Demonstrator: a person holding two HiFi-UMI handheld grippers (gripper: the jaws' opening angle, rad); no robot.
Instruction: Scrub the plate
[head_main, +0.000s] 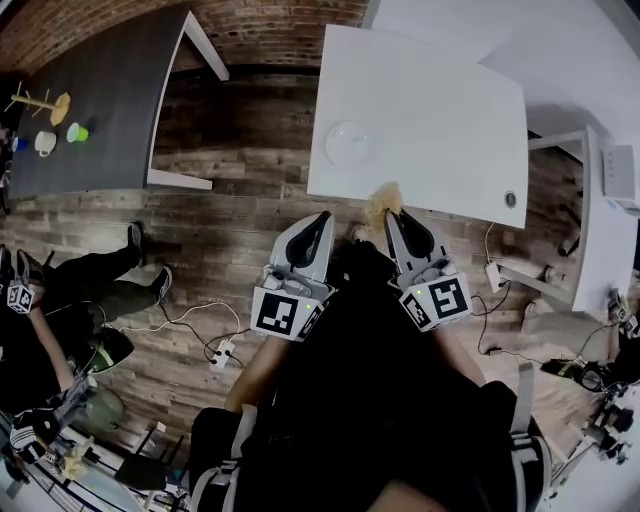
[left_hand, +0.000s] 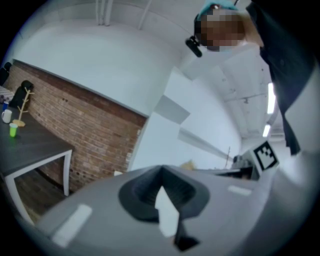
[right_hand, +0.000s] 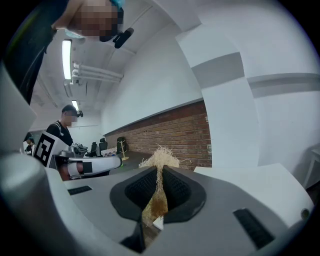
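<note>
A clear round plate (head_main: 350, 143) lies on the white table (head_main: 450, 110), near its front left corner. Both grippers are held close to my body, short of the table's front edge, and point toward it. My right gripper (head_main: 390, 213) (right_hand: 160, 172) is shut on a straw-coloured fibre scrubber (head_main: 381, 200) (right_hand: 160, 157), whose tuft sticks out past the jaw tips. My left gripper (head_main: 322, 215) (left_hand: 161, 172) is shut, with nothing between its jaws. The plate does not show in either gripper view.
A dark table (head_main: 90, 100) at the far left carries a mug tree (head_main: 40, 102), a white mug and a green cup (head_main: 77, 131). Cables and a power strip (head_main: 222, 353) lie on the wooden floor. A seated person (head_main: 60, 300) is at the left.
</note>
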